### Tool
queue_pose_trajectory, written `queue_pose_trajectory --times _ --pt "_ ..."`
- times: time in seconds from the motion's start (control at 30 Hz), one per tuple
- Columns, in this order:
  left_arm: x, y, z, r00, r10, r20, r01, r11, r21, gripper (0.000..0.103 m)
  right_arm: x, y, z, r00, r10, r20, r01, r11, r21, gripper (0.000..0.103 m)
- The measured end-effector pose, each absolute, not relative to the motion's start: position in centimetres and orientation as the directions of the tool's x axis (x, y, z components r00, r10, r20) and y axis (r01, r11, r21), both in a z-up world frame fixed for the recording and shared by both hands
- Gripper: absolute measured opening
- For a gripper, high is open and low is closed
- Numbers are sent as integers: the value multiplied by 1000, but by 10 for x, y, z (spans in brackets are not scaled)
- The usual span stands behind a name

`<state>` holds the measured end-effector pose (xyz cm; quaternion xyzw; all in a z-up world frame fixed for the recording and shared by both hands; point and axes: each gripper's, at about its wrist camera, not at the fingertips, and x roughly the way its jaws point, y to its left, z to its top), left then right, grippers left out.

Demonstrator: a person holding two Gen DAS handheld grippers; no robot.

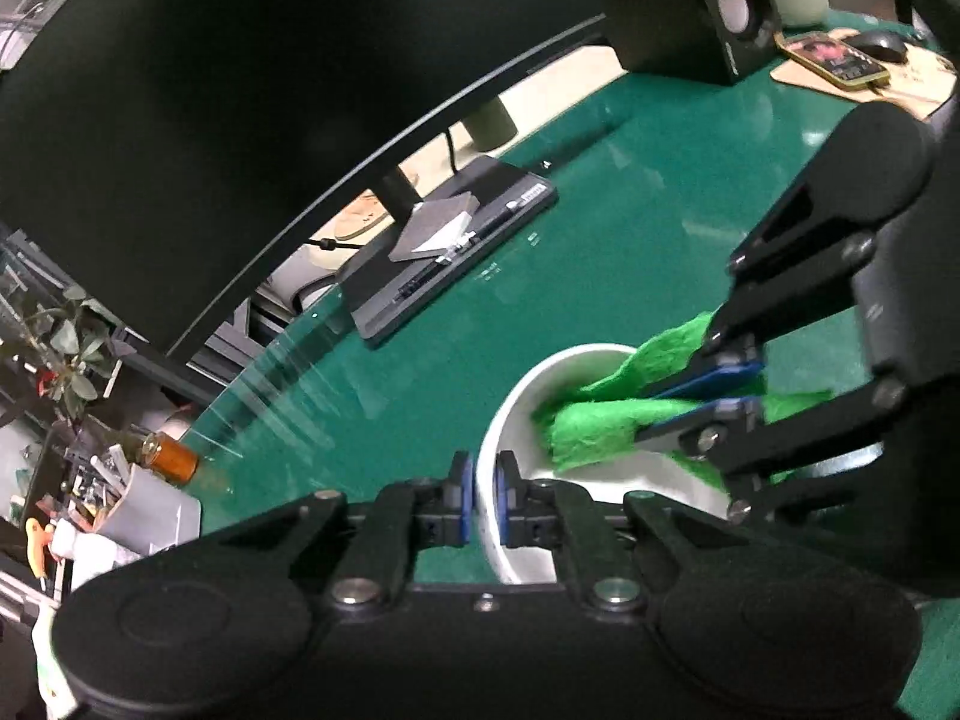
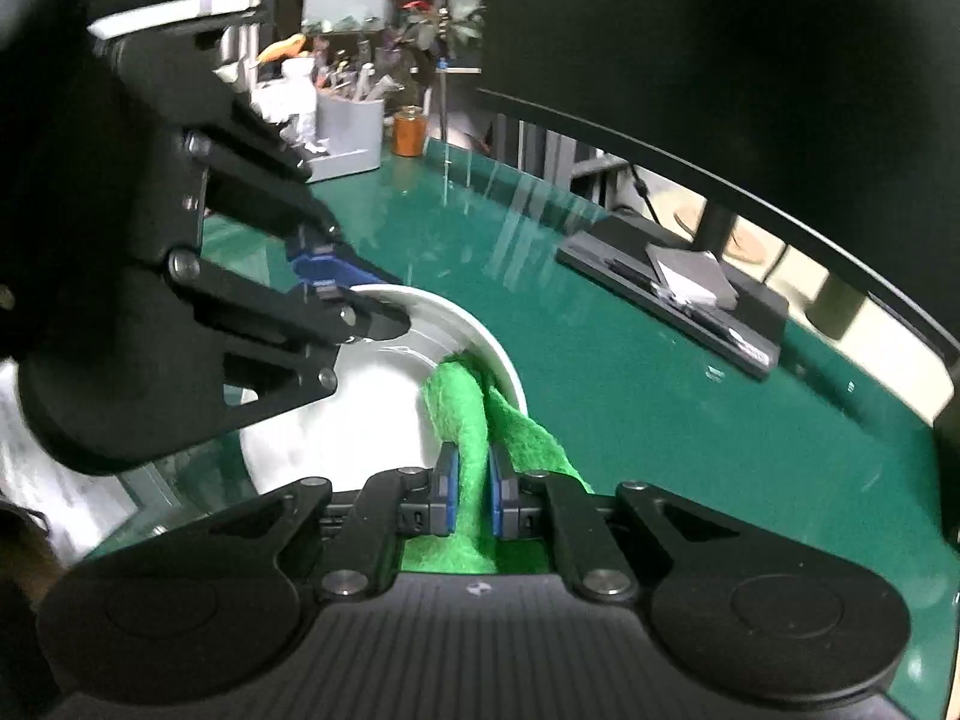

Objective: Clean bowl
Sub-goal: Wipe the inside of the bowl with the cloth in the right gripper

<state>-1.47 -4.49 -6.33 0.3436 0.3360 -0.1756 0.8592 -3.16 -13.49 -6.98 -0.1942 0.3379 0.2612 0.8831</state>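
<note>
A white bowl (image 1: 516,420) (image 2: 468,324) sits on the green desk mat. My left gripper (image 1: 485,498) (image 2: 345,294) is shut on the bowl's rim, one blue pad outside the wall and one inside. My right gripper (image 2: 473,495) (image 1: 690,402) is shut on a bright green cloth (image 2: 465,420) (image 1: 594,420). The cloth's free end hangs over the rim and presses against the inside wall of the bowl. Part of the bowl's floor is hidden behind the left gripper in the right wrist view.
A large dark monitor (image 1: 240,90) looms over the back of the mat, its flat stand (image 1: 444,252) holding pens and a grey pad. A speaker (image 1: 720,6) and a mouse (image 1: 882,45) lie far right. An amber jar (image 2: 409,129) and a grey pen holder (image 2: 348,132) crowd the mat's far edge.
</note>
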Motion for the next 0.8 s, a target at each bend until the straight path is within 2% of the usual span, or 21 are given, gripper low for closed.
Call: queue_pose_trajectory --times 0.1,0.2,0.33,0.43,0.47,0.5,0.57,0.7,0.8 --pt "-17 -39 -58 708 -69 -702 535 702 471 9 -34 -125 -79 613 311 -726 -617 763 -194 10" --pt "-12 -38 -58 703 -59 -709 527 713 463 10 -35 -125 -80 528 392 -753 -659 748 -73 10" --pt "-13 -36 -61 700 -49 -712 526 710 469 11 -29 -131 -78 468 486 -738 -655 751 79 9" --pt "-13 -33 -65 687 -40 -725 530 710 463 14 -26 -127 -79 543 404 -736 -649 759 -61 8" --pt "-14 -33 -68 678 -41 -734 537 710 456 15 -24 -128 -76 594 360 -719 -630 764 -138 8" --pt "-15 -33 -69 675 -44 -737 541 708 454 16 -21 -129 -72 617 350 -704 -617 771 -157 7" --pt "-16 -33 -70 670 -47 -741 542 713 445 17 -17 -131 -65 651 345 -676 -594 786 -170 6" --pt "-13 -33 -68 659 -59 -750 537 735 414 15 -17 -128 -73 626 321 -710 -603 777 -180 6" --pt "-15 -34 -67 669 -69 -740 534 738 414 14 -22 -127 -78 597 336 -728 -594 795 -121 12"
